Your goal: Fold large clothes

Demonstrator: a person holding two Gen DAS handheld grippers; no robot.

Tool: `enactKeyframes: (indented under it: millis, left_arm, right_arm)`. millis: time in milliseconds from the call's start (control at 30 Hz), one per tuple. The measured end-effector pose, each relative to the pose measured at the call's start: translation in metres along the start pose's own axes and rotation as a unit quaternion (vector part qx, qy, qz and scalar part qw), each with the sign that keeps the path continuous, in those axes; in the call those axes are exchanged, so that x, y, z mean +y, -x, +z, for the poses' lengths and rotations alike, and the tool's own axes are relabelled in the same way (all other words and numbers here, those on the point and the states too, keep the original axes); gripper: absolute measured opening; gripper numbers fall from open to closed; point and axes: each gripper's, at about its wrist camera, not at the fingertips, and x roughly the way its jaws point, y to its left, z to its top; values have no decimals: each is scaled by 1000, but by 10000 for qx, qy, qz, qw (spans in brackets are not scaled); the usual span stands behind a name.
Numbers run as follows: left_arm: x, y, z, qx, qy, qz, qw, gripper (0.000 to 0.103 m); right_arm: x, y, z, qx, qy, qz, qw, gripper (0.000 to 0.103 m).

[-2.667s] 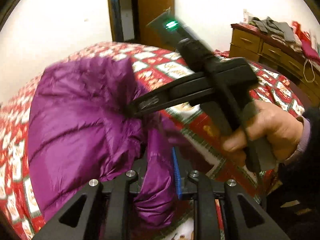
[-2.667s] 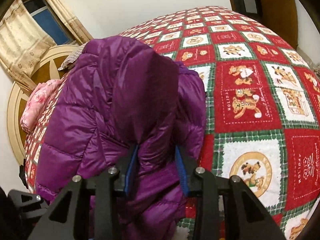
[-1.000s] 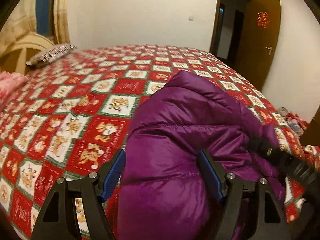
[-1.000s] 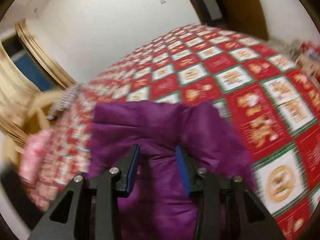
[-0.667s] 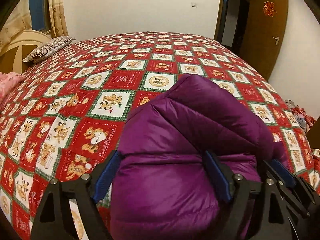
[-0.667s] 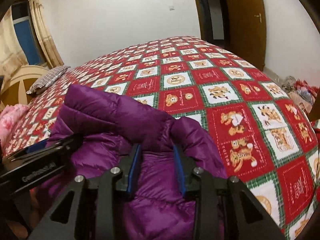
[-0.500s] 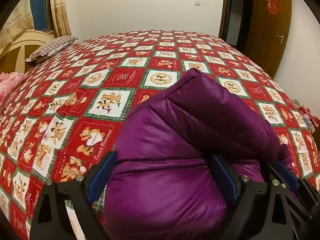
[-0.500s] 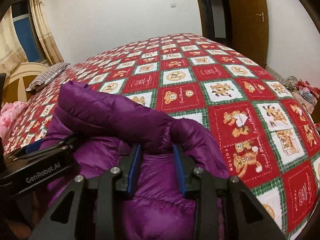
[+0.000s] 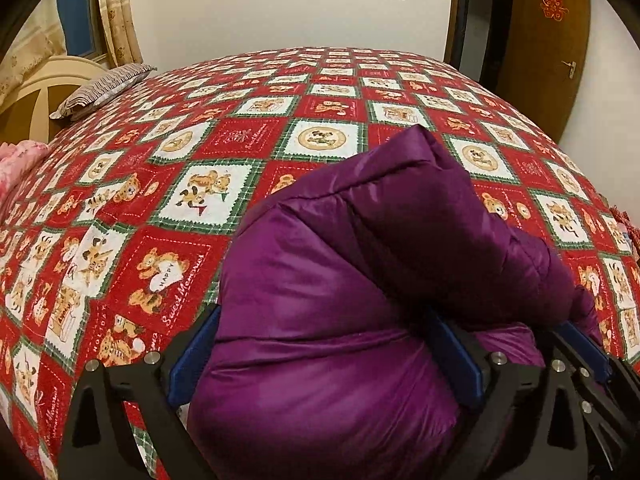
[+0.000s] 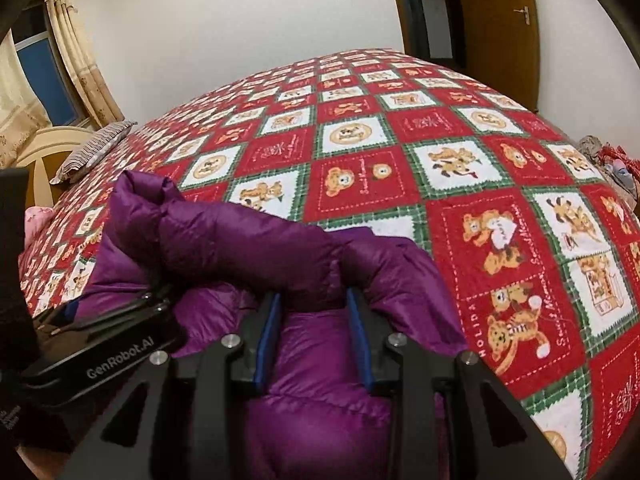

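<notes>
While the right gripper (image 10: 316, 336) pinched a fold of the puffy, slippery purple jacket (image 9: 360, 300) on the bed (image 9: 240, 140), the left gripper's (image 9: 324, 354) jaws had just been opening wide around its bulk.

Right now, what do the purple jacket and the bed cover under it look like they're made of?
Purple jacket: looks like thin, glossy synthetic shell, perhaps nylon, over puffy fill. It catches a sheen from the light and bulges between stitched quilting lines; the fill itself cannot be seen.

Bed cover: looks like matte woven or brushed cloth printed with red, white and green bear squares. It shows no shine, and the exact fibre cannot be told.
</notes>
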Motion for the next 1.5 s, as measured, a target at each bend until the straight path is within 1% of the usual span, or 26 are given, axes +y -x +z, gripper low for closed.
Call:
enactKeyframes:
  millis: [67,100,200,233,333,367,433,533,667,733,767,800,833,867,900,967,1000,1033,1133,1200,1267,1333,1400,1433,1500]
  left_arm:
    - [0,0,-1,-10,-20,13,10000,100]
    - [0,1,-1,-12,-19,9,10000,100]
    - [0,1,-1,-14,-23,18,10000,100]
    - [0,1,-1,-14,-27,23,10000,100]
    - [-1,1,-1,-20,-24,44,10000,100]
    - [-1,1,-1,-10,-14,103,9999,99]
    - [2,0,0,22,71,52,10000,99]
    - [1,1,0,17,50,93,9999,99]
    - [2,1,0,26,109,26,9999,99]
    - [5,2,0,77,179,-96,9998,100]
    - [8,2,0,135,223,-211,9994,99]
    - [11,3,0,188,257,-311,9990,99]
    - [17,5,0,300,315,-492,9978,99]
    - [21,8,-1,362,353,-570,9971,99]
    - [29,14,-2,446,414,-707,9956,99]
    - [41,31,-5,435,454,-832,9945,99]
    - [46,39,-8,385,448,-846,9947,99]
    - [54,55,-13,246,414,-815,9955,99]
    - [71,92,-30,-107,155,-692,9974,99]
    - [81,108,-43,-250,-2,-684,9973,99]
    - [94,123,-62,-308,-45,-823,9961,99]
    - [106,127,-75,-293,110,-1059,9939,99]
    - [113,127,-79,-270,289,-1340,9902,99]
    - [115,125,-79,-223,403,-1542,9870,99]
    - [113,126,-77,-178,460,-1723,9838,99]
  right_arm:
    - [3,4,2,67,43,-49,10000,36]
    - [3,9,4,66,40,-25,10000,39]
    - [2,24,15,-163,-47,6,9999,40]
    - [1,23,21,-167,-47,-29,9998,40]
    - [1,-1,29,189,-21,-97,9998,40]
    - [4,-7,28,242,57,-135,9996,41]
    - [8,-14,26,191,283,-212,9992,40]
    - [-1,-26,25,301,128,-4,9995,40]
    - [0,-25,25,282,169,-57,9994,40]
    - [0,-22,25,290,152,-22,9995,41]
    - [-2,-19,25,319,129,59,9994,44]
    - [-3,-12,24,338,131,153,9992,50]
    - [-3,-1,23,295,148,207,9992,53]
    - [-2,9,20,219,168,231,9994,63]
    - [-1,24,17,91,213,276,9993,79]
    - [3,51,8,-169,350,230,9990,95]
    - [3,64,4,-292,413,185,9985,96]
    - [3,80,-3,-402,467,139,9980,96]
    - [-3,106,-20,-450,408,112,9981,96]
    - [-8,120,-32,-484,324,131,9982,96]
    - [-12,129,-44,-471,276,169,9984,96]
    - [-15,132,-55,-361,257,180,9989,96]
    - [-19,129,-66,-104,203,391,9990,96]
    - [-23,127,-69,13,116,534,9985,96]
    - [-28,125,-70,143,-105,735,9971,96]
